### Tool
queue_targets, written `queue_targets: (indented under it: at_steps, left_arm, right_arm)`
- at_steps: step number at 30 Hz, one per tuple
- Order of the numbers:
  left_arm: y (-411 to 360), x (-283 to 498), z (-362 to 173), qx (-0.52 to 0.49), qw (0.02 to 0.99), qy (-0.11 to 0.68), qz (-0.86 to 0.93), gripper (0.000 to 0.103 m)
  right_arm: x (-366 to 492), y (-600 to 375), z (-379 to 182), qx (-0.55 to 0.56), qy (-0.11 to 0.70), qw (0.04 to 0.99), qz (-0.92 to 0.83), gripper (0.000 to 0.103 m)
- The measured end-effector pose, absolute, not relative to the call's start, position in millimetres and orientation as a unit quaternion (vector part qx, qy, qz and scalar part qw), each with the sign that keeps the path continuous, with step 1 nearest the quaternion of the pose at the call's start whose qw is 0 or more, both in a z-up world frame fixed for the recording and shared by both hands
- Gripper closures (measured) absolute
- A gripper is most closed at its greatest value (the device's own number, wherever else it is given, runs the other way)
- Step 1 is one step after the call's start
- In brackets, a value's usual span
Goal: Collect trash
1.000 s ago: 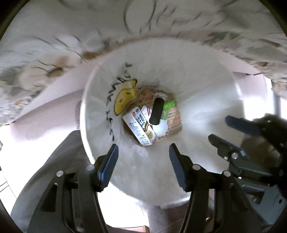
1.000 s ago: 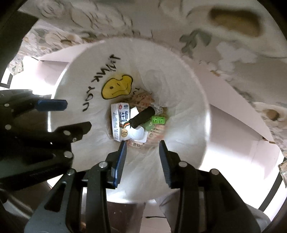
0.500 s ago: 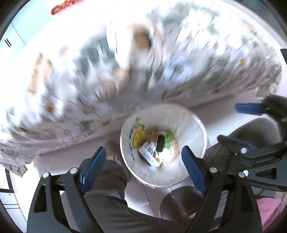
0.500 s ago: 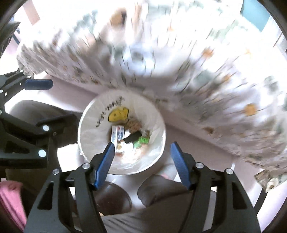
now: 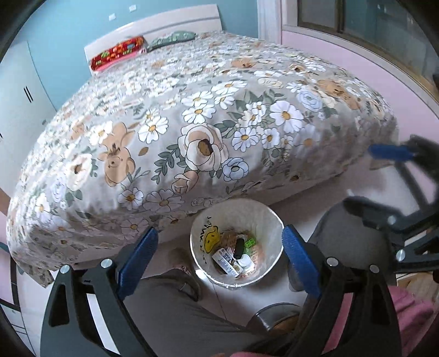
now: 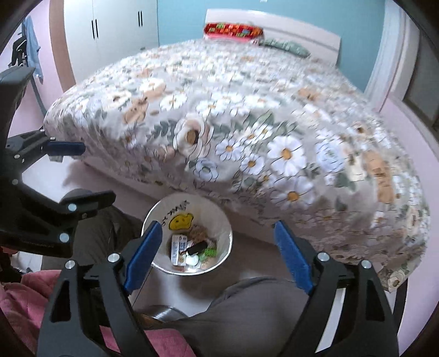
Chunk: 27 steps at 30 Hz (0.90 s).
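Note:
A white trash bin point(image 5: 270, 219) with a yellow smiley bag liner stands on the floor at the foot of the bed; it also shows in the right wrist view point(image 6: 226, 233). Inside lie a milk carton point(image 5: 225, 259), a black cylinder point(image 5: 239, 246), a green item and wrappers. My left gripper point(image 5: 218, 256) is wide open and empty, high above the bin. My right gripper point(image 6: 216, 255) is wide open and empty, also high above the bin. Each gripper shows at the edge of the other's view.
A bed with a floral cover point(image 5: 192, 123) fills the upper part of both views, with a red pillow point(image 5: 118, 52) at the headboard. White wardrobe doors point(image 6: 115, 24) stand at the back. The person's legs in grey trousers point(image 5: 178, 315) are below the grippers.
Both grippers have risen far up from just above the bin mouth, so the bin looks small and the whole bed is in view. Both jaws have opened wider.

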<state>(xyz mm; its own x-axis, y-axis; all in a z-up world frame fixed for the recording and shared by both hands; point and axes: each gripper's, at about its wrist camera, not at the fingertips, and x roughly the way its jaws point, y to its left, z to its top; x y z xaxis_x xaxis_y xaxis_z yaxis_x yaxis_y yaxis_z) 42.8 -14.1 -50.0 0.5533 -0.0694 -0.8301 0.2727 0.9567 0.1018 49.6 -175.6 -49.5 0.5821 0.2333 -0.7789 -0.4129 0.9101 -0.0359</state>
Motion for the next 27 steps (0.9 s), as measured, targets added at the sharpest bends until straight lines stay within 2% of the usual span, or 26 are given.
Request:
queue_targets:
  at_steps: [12,27]
  left_arm:
    - [-9.3,-1.3,-29.0,0.114,0.893,0.429,-0.079,0.009]
    - [-6.4,-10.4,-19.0,0.108,0.903,0.412,-0.055,0.009]
  right_arm:
    - [-5.2,-175.1,-35.4,-0.079,0.369,0.914,0.151,0.014]
    - [-15.6,-177.5,-34.8,-0.049,0.377,0.915,0.136,0.014]
